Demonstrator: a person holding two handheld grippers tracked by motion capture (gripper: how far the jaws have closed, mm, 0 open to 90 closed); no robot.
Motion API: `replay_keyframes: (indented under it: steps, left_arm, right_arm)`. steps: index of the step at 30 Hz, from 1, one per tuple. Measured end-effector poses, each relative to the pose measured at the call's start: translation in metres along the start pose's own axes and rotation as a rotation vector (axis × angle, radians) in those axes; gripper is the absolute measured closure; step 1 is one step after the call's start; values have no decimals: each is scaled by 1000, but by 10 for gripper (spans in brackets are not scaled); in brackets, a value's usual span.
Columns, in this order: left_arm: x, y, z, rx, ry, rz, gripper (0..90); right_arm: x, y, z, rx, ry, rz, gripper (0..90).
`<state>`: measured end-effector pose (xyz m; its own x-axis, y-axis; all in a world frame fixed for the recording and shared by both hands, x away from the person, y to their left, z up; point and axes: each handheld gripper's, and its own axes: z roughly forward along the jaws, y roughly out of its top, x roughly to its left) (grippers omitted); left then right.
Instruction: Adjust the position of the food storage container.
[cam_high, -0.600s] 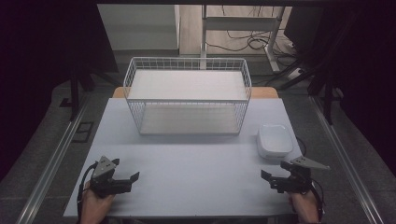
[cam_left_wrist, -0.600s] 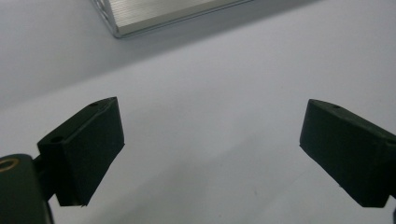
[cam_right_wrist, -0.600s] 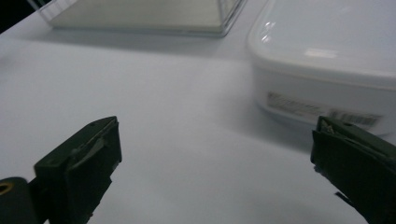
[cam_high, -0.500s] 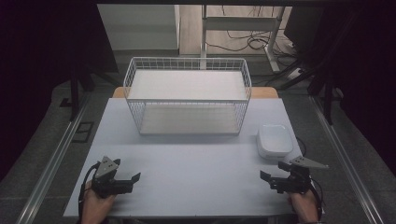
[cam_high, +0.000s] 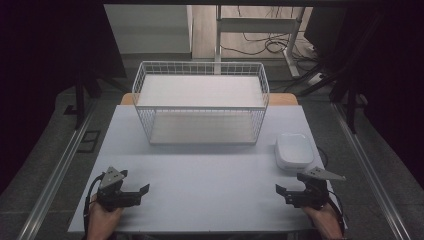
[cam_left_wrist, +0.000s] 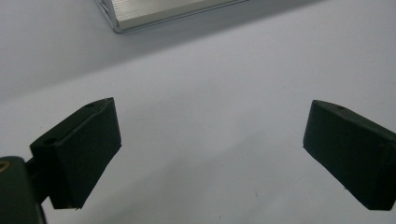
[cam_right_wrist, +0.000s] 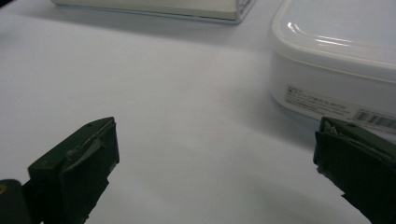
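A white wire basket (cam_high: 200, 105) with a flat pale floor stands at the back middle of the white table (cam_high: 210, 180). To its right front sits a white lidded plastic box (cam_high: 294, 150), which looms close at the right in the right gripper view (cam_right_wrist: 336, 60), a barcode label on its side. My left gripper (cam_high: 141, 192) rests near the front left edge, jaws wide apart and empty (cam_left_wrist: 210, 126). My right gripper (cam_high: 281, 194) rests near the front right edge, just in front of the box, open with nothing between its jaws (cam_right_wrist: 215, 140).
The basket's base edge (cam_right_wrist: 154, 9) shows at the top of the right gripper view. A ribbed metal edge (cam_left_wrist: 163, 11) crosses the top of the left gripper view. Bare tabletop lies between the two grippers. Floor rails, cables and a desk frame surround the table.
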<state>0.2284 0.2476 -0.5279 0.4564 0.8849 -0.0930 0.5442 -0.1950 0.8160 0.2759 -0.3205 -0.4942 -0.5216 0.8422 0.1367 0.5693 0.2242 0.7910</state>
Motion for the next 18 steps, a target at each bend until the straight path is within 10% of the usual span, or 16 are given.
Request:
replay_keyframes:
  steps: [11, 18]
  left_arm:
    - [-1, 0, 1, 5, -10, 2, 37]
    - [-2, 0, 3, 12, -14, 10, 37]
  right_arm:
    - [-3, 13, -12, 18, -34, 5, 3]
    - [-6, 25, -19, 12, -55, 43, 165]
